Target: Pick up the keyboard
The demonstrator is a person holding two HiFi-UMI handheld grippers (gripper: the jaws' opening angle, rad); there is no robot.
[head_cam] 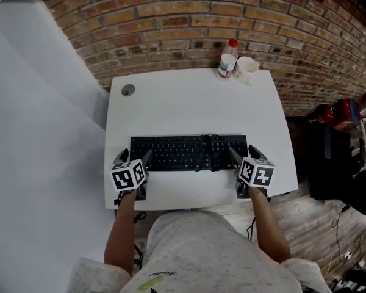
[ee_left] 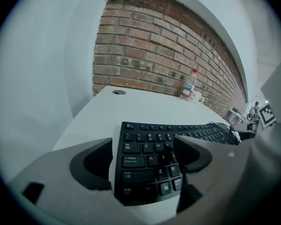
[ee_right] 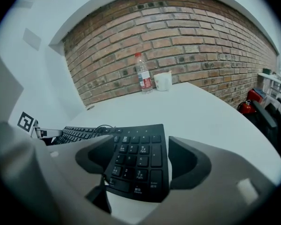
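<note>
Black plastic keyboard (head_cam: 188,152) lay on the white table (head_cam: 189,102), its ends between the spread jaws of the left gripper (head_cam: 134,157) and right gripper (head_cam: 244,154), apparently untouched. Simultaneous closure and a level lift were required.

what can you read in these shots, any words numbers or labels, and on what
"Caps Lock", "Shift", "Q", "W", "A", "S", "Z", "X": left-end keys of the keyboard, left gripper view.
"1", "2", "3", "Enter": its number pad, right gripper view.
Bottle label: too small to read.
Marker cubes: patterns only, no words.
</note>
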